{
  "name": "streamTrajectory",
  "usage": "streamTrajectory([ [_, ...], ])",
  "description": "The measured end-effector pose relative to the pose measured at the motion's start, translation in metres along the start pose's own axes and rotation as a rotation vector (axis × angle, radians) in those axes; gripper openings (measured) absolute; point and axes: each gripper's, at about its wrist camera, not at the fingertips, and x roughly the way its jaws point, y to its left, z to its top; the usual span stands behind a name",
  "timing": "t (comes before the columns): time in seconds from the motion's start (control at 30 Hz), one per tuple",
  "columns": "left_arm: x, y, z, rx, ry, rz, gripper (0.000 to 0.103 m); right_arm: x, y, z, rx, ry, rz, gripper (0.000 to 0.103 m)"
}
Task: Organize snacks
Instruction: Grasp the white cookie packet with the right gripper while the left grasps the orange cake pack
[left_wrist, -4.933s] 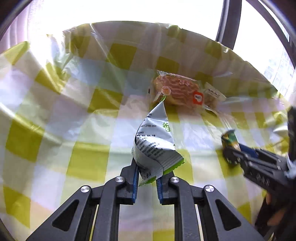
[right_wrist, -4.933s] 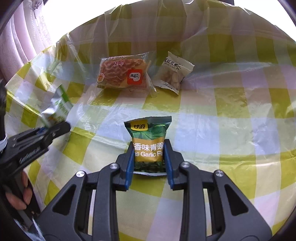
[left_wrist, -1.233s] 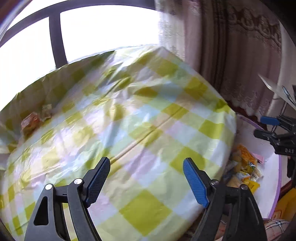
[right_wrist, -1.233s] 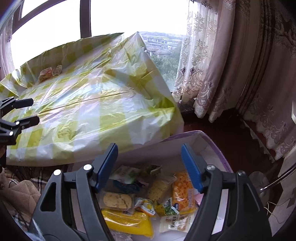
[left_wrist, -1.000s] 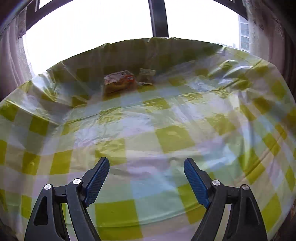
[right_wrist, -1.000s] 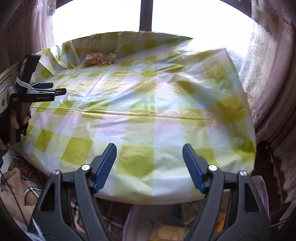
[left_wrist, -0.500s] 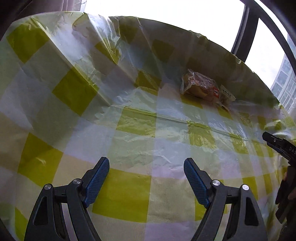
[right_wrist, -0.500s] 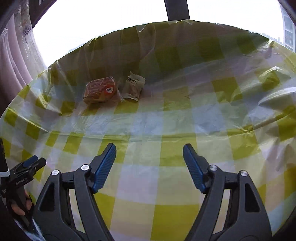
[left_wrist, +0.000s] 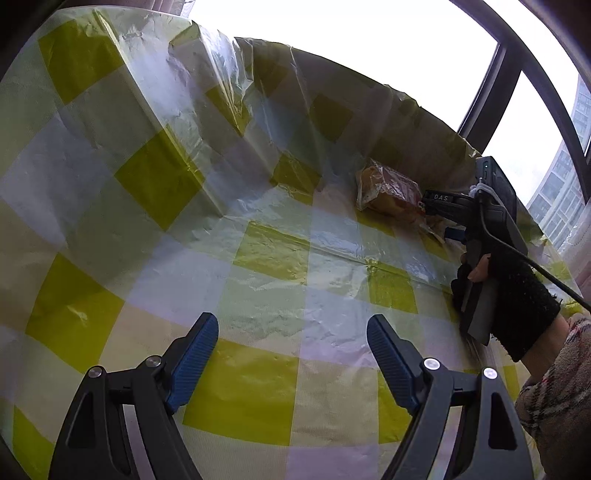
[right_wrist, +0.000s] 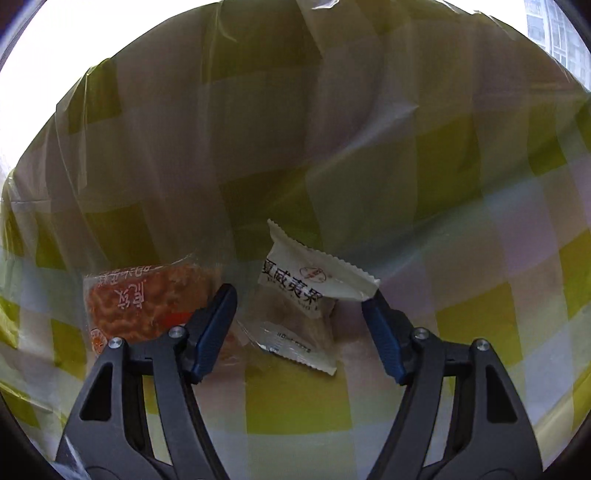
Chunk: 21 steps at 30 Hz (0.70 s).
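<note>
Right wrist view shows our right gripper (right_wrist: 299, 306) closing, not yet pinching, around the light, crinkly white snack packet (right_wrist: 301, 295); we judge its middle the best hold.

hand-held gripper (left_wrist: 291, 354): black frame, blue ribbed pads, silver screws | sleeve (left_wrist: 554, 398): plaid | black glove (left_wrist: 517, 291)

Two snack packets near the tabletop's (left_wrist: 269, 302) far edge, a clear-wrapped orange cake (right_wrist: 147, 306) with red label, lying flat, a white packet (right_wrist: 306, 291) with black characters just right of it, crumpled, one end tilted upward
</note>
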Motion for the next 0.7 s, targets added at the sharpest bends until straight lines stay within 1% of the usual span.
streamTrajectory([
  [0.03, 0.000, 0.000, 0.000, -0.003, -0.002, -0.002, 0.084, 0.006, 0.004, 0.000, -0.020, 0.031, -0.028, 0.074],
  [0.07, -0.001, 0.001, 0.000, -0.006, -0.005, -0.004, 0.084, 0.005, 0.008, -0.001, -0.051, 0.029, -0.048, 0.067],
  [0.1, -0.002, 0.001, -0.001, -0.009, -0.005, -0.009, 0.084, 0.004, 0.011, -0.004, -0.089, 0.035, -0.045, 0.052],
  [0.13, -0.002, 0.002, -0.001, -0.012, -0.006, -0.011, 0.084, 0.000, 0.013, -0.008, -0.142, 0.037, -0.037, 0.051],
  [0.17, -0.003, 0.002, -0.002, -0.016, -0.008, -0.010, 0.084, -0.009, 0.011, -0.014, -0.170, 0.046, 0.025, 0.046],
  [0.23, -0.004, 0.002, -0.003, -0.020, -0.010, -0.007, 0.084, -0.036, -0.004, -0.034, -0.186, 0.074, 0.171, 0.046],
  [0.3, -0.001, 0.001, -0.002, -0.017, -0.003, -0.004, 0.084, -0.068, -0.024, -0.062, -0.240, 0.086, 0.280, 0.046],
  [0.33, 0.000, 0.000, -0.002, -0.013, 0.005, -0.002, 0.084, -0.084, -0.034, -0.078, -0.274, 0.086, 0.318, 0.046],
  [0.37, 0.002, -0.001, -0.002, -0.007, 0.013, -0.001, 0.084, -0.096, -0.044, -0.093, -0.306, 0.088, 0.336, 0.046],
  [0.43, 0.005, -0.004, -0.001, 0.004, 0.027, 0.000, 0.085, -0.115, -0.062, -0.120, -0.329, 0.101, 0.334, 0.046],
  [0.5, 0.007, -0.007, -0.001, 0.021, 0.040, 0.000, 0.089, -0.128, -0.079, -0.137, -0.300, 0.088, 0.361, 0.047],
  [0.53, 0.008, -0.010, -0.001, 0.029, 0.045, 0.008, 0.090, -0.134, -0.084, -0.145, -0.288, 0.080, 0.365, 0.047],
  [0.6, 0.011, -0.016, 0.000, 0.028, 0.059, 0.038, 0.094, -0.139, -0.094, -0.148, -0.279, 0.068, 0.355, 0.047],
  [0.67, 0.017, -0.024, 0.005, -0.023, 0.089, 0.065, 0.100, -0.139, -0.097, -0.146, -0.262, 0.072, 0.361, 0.047],
  [0.7, 0.022, -0.030, 0.010, -0.070, 0.104, 0.053, 0.100, -0.138, -0.098, -0.145, -0.248, 0.073, 0.366, 0.047],
])
